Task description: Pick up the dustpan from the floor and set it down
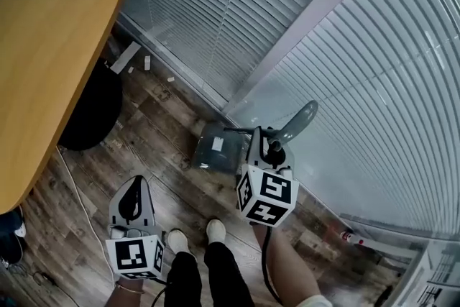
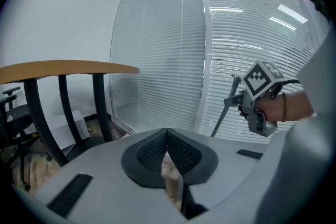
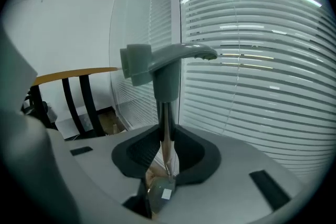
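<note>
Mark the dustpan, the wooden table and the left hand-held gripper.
dustpan (image 1: 208, 152), head view, on its grey pan.
wooden table (image 1: 50, 47), head view, on its top.
left hand-held gripper (image 1: 135, 183), head view, between its fingertips.

No legible text, brand or number found. Square marker patterns on cubes of left gripper and right gripper: no characters. White sticker on dustpan, printed sheets near right: unreadable.
</note>
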`<state>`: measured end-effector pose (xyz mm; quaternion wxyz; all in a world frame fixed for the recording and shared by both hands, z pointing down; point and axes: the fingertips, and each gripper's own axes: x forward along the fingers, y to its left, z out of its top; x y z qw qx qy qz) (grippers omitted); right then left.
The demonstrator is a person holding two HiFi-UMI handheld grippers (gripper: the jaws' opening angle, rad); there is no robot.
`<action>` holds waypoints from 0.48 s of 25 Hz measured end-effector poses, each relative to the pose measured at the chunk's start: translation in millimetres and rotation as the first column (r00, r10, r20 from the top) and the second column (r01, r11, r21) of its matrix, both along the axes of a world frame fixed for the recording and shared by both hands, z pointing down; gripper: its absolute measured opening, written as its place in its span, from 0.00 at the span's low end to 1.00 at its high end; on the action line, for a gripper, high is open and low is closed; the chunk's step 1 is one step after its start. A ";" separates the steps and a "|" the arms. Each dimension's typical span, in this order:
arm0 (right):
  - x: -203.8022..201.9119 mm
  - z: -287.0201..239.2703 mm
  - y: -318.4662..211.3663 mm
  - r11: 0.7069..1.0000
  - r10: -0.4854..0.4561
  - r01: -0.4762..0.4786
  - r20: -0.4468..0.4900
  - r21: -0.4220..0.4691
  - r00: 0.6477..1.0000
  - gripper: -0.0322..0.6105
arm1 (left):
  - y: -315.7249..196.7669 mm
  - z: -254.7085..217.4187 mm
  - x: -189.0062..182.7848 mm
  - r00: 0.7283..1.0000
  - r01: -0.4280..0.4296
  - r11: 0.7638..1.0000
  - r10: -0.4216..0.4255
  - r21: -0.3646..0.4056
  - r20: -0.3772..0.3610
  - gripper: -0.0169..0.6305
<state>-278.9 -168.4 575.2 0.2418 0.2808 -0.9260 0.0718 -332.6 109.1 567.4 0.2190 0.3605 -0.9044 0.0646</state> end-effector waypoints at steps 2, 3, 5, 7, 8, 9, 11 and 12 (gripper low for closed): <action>9.9 -6.5 0.3 1.000 0.008 -0.008 0.007 0.005 1.000 0.21 | 0.1 -2.7 5.3 1.000 -0.012 1.000 0.012 0.004 0.001 0.05; 14.9 -9.6 0.0 1.000 0.015 -0.015 0.011 0.007 1.000 0.21 | -0.6 -4.2 7.5 1.000 -0.018 1.000 0.018 0.008 0.002 0.05; 24.6 -15.2 -1.1 0.999 0.032 -0.032 0.018 0.011 0.999 0.21 | -2.6 -6.6 11.0 0.999 -0.032 0.999 0.032 0.014 0.006 0.05; 34.8 -19.5 -1.3 0.999 0.049 -0.049 0.021 0.014 0.999 0.21 | -4.6 -8.1 15.1 0.999 -0.048 0.999 0.048 0.017 0.002 0.05; 40.9 -21.4 -0.9 0.998 0.057 -0.058 0.021 0.015 0.998 0.21 | -5.9 -9.0 17.7 0.998 -0.056 0.998 0.056 0.020 -0.001 0.05; 48.0 -23.2 -0.2 0.998 0.065 -0.066 0.020 0.015 0.998 0.21 | -7.8 -10.3 20.5 0.998 -0.067 0.997 0.067 0.024 -0.002 0.05; 64.1 -26.2 1.5 0.997 0.079 -0.080 0.017 0.017 0.997 0.21 | -13.7 -13.3 26.4 0.996 -0.090 0.995 0.090 0.030 0.003 0.05; 72.7 -27.4 2.1 0.996 0.086 -0.086 0.015 0.019 0.996 0.21 | -17.5 -14.7 29.8 0.995 -0.103 0.994 0.103 0.034 0.005 0.05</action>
